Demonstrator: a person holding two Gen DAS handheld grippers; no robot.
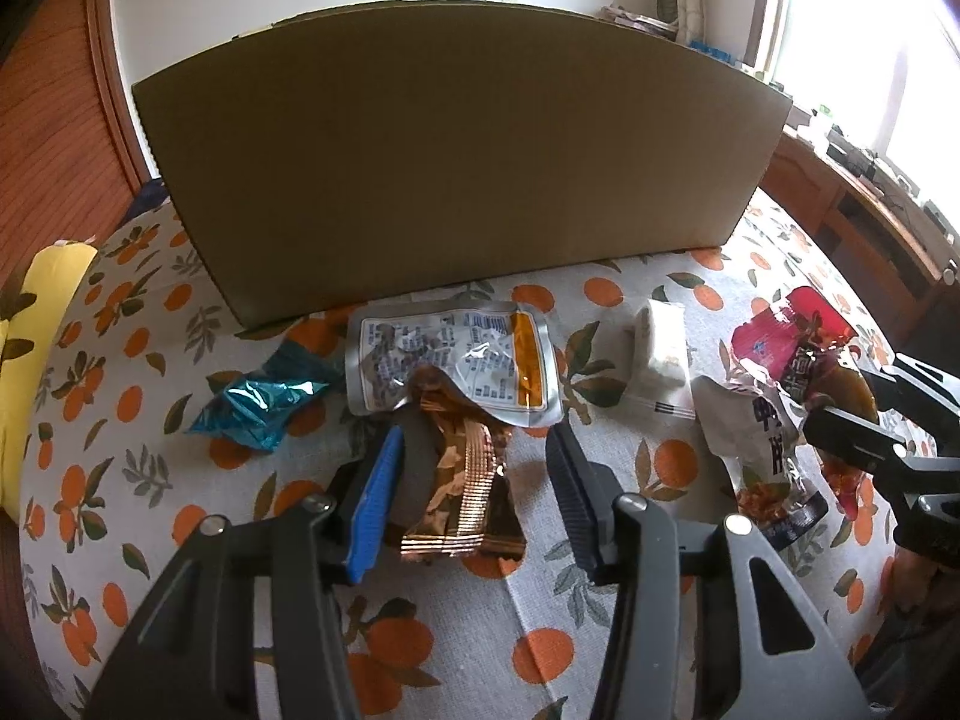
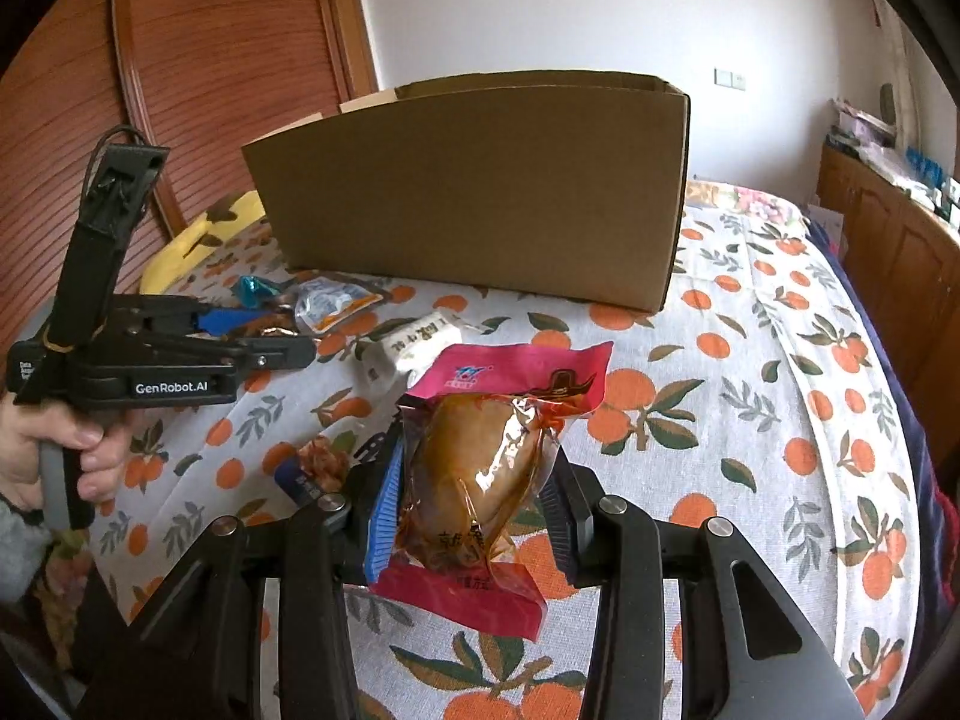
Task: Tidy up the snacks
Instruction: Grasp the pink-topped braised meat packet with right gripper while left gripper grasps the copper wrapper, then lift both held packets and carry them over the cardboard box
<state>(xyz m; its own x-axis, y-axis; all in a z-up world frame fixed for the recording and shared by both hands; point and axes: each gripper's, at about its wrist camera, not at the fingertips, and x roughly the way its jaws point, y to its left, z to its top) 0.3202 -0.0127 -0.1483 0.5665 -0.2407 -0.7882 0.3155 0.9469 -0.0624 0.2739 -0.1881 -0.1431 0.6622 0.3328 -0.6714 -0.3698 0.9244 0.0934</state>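
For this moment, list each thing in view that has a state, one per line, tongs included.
Cardboard box: upright, top open, contents hidden.
Red-ended pouch: gripped between the right tongs, lifted.
Copper packet: between the left tongs, only one pad touching; on the cloth.
Silver pouch: flat, label side up.
Teal packet: lying crumpled.
White packet: lying sealed.
Grey-white bag: lying crumpled.
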